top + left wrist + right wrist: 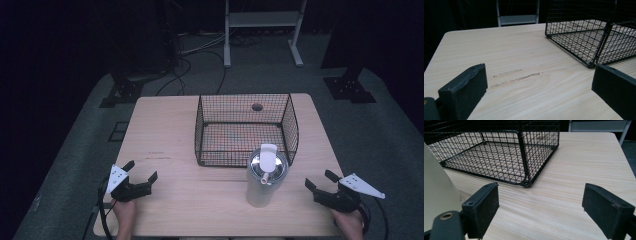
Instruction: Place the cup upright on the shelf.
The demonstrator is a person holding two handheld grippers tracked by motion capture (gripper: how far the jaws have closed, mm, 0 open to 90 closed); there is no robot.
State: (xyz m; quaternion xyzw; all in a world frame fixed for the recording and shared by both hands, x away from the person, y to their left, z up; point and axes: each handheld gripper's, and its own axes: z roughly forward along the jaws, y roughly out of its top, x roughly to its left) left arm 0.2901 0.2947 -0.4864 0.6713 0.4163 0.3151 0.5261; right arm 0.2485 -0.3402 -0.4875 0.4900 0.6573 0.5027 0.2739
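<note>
Two grippers, one tumbler, one basket on the pale wooden table (165, 135).

Item 1: tall cream-white insulated tumbler (265, 176) with a steel rim and a white flip lid. It stands upright near the table's front edge, right of centre, touching or just in front of the basket's front right corner. Its long axis is vertical. In the right gripper view its cream wall (436, 192) rises at the left, just beyond my left-hand jaw.

Item 2: black wire-mesh basket (290, 120), rectangular and open-topped, at the middle of the table toward the back edge. I see nothing in it; the wood shows through its mesh floor. Its near corner shows in the left gripper view (591, 63) and in the right gripper view (526, 182).

Item 3: right gripper (320, 182), by the front right corner, jaws spread wide with nothing between them. The tumbler lies to its left, near, at about jaw height on the wall. I judge this the nearer gripper.

Item 4: left gripper (141, 171), near the front left corner, jaws likewise spread wide with bare wood between them. The tumbler lies well apart to its right.

Note: I judge a sideways grasp by the right gripper across the tumbler's wall the likely next move, then a lift over the basket's front wall.
</note>
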